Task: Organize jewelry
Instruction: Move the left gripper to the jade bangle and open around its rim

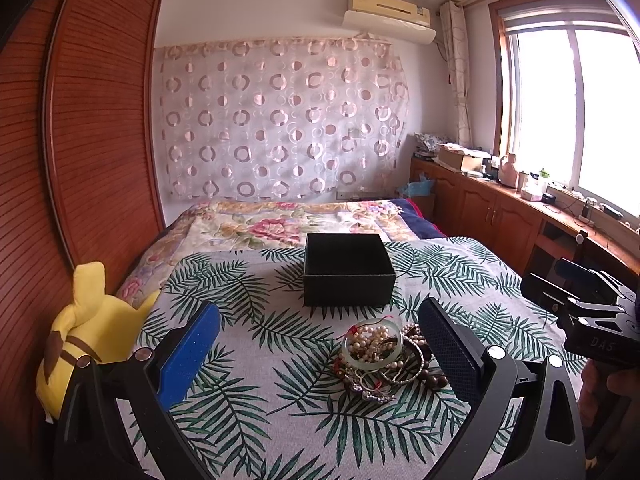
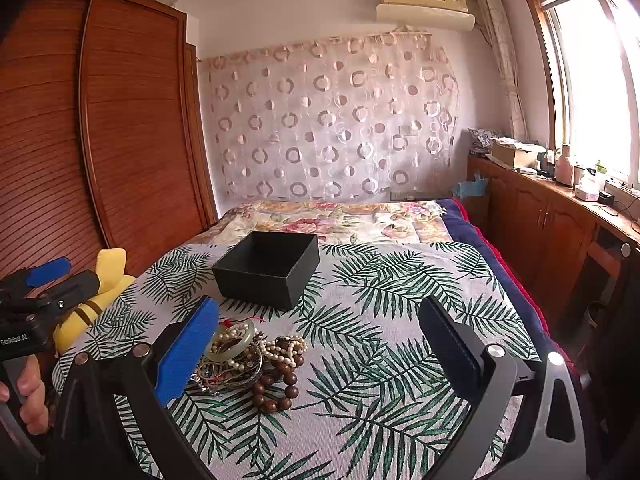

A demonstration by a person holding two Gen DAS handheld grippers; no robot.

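Presently we hover both claws — left claw (image 1: 320,344) and right claw (image 2: 320,344) spread, empty — over the jewelry heap (image 2: 250,358), needing one piece pinched for the black box (image 2: 268,272).

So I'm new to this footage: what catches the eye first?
A tangled heap of jewelry, with pearls, a pale bangle and brown wooden beads, lies on the palm-leaf cloth. Just beyond it stands an open, empty black box. A yellow plush toy sits at the bed's left edge.
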